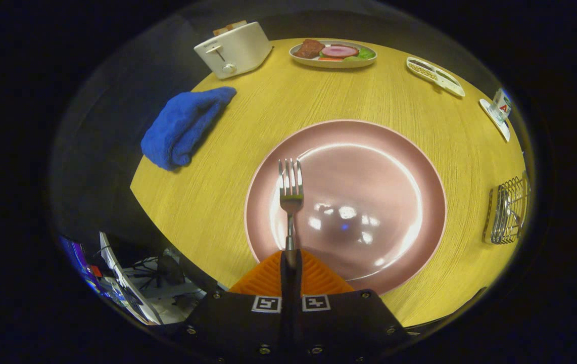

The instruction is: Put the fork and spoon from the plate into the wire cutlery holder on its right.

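The gripper (291, 263) is hovering over the pink plate's (410, 167) near rim, fingers closed tight on the fork (291, 194) handle. Fork is pointing tines forward above the plate; wire cutlery holder (508, 212) is standing right of the plate.

pink plate (369, 167), blue cloth (182, 126), silver fork (291, 194)

So from where I'm sitting: the fork (291, 194) sticks straight out ahead from between my gripper (291, 260) fingers, which are pinched together on its handle, tines over the left part of the plate (394, 167). Wire cutlery holder (508, 212) sits well off to the plate's right, near the table (228, 167) edge. Folded towel (182, 126) left of the plate, toaster (233, 49) beyond it, and a food dish (334, 53) at the far side
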`<action>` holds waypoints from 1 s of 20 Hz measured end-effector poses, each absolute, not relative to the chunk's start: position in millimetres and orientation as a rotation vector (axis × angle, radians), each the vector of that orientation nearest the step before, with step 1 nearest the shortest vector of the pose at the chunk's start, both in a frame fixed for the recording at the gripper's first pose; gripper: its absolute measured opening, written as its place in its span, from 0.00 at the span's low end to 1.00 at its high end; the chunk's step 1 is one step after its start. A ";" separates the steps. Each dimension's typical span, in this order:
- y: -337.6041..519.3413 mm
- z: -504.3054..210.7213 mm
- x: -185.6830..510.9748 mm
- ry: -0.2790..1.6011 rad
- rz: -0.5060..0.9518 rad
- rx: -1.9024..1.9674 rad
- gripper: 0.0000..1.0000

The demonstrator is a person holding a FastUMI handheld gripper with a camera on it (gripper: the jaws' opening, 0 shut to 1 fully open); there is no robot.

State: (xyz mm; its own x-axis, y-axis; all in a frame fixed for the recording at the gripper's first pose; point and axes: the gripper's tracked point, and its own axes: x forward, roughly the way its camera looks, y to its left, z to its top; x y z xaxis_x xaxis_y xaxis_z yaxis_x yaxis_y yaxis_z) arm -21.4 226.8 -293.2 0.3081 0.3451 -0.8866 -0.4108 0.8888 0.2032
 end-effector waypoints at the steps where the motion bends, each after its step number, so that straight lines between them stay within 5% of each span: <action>1: 226.8 -290.4 -23.8 1.149 0.501 -0.038 0.01; 9: 185.5 -235.3 -4.8 1.073 0.464 0.093 0.01; 20: 11.6 -149.7 23.1 0.983 0.253 0.106 0.01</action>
State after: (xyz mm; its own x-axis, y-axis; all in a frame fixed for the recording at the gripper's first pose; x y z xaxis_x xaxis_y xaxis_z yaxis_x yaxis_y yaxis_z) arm 23.1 11.6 -149.7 0.5282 0.2591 -0.8086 -0.1639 0.9655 0.2023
